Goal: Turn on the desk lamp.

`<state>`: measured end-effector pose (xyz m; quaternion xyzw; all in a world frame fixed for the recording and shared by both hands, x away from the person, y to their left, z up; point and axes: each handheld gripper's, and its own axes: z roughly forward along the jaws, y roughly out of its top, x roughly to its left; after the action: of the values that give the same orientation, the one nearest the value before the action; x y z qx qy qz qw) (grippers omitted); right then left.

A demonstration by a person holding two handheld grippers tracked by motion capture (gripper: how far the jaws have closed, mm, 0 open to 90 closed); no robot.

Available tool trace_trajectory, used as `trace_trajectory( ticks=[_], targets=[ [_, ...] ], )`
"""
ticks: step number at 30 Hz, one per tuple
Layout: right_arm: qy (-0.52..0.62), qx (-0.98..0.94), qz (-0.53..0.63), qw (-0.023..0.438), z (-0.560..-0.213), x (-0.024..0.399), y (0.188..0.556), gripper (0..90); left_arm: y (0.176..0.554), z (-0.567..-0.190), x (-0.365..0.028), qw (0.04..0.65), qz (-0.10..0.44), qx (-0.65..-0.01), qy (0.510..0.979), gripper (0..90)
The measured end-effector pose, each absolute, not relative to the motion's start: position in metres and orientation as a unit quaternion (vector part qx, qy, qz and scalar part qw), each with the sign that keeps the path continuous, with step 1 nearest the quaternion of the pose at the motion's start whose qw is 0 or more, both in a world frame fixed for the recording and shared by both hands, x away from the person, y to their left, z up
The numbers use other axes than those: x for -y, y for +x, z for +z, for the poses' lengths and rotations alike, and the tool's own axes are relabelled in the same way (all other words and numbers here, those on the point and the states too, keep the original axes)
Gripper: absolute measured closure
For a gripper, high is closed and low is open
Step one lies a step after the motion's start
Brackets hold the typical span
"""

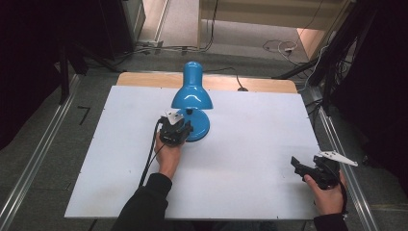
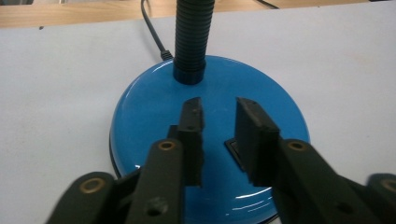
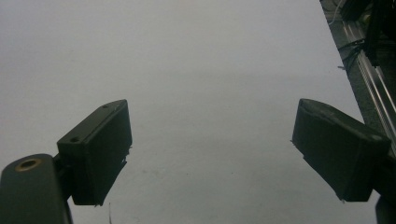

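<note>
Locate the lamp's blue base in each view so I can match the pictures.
High view: the blue base sits centre, partly behind the left claw.
Left gripper view: it spreads across the middle, under the jaws, with the black ribbed neck rising from it.
Right gripper view: not in it.
Shared landmark: the white table top.

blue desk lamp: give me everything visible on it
The blue desk lamp stands upright near the far middle of the white table. It has a glossy, metal-looking bell shade tipped toward the person, a black ribbed flexible neck, and a round domed base with a dark rocker switch on top. A black cord leaves the back of the base. The left hand-held gripper hovers over the switch, jaws narrowly apart.
</note>
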<state>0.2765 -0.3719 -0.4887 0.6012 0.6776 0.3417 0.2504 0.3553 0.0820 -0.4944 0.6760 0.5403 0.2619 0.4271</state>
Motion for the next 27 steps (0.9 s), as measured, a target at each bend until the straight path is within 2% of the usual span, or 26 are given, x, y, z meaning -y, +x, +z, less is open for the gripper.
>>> trace_trajectory(
  ticks=[7,27],
  targets=[
    [0.603,-0.677,0.341,0.25,-0.4888,0.3723,0.2767,10.9,0.3585,-0.4949,-0.0797,0.431,0.252,-0.537,0.68,89.7],
    [0.604,-0.676,0.342,0.248,-0.4892,0.3729,0.2771,11.3,0.3604,-0.4997,-0.0743,0.426,0.236,-0.536,0.689,90.0]
  ],
)
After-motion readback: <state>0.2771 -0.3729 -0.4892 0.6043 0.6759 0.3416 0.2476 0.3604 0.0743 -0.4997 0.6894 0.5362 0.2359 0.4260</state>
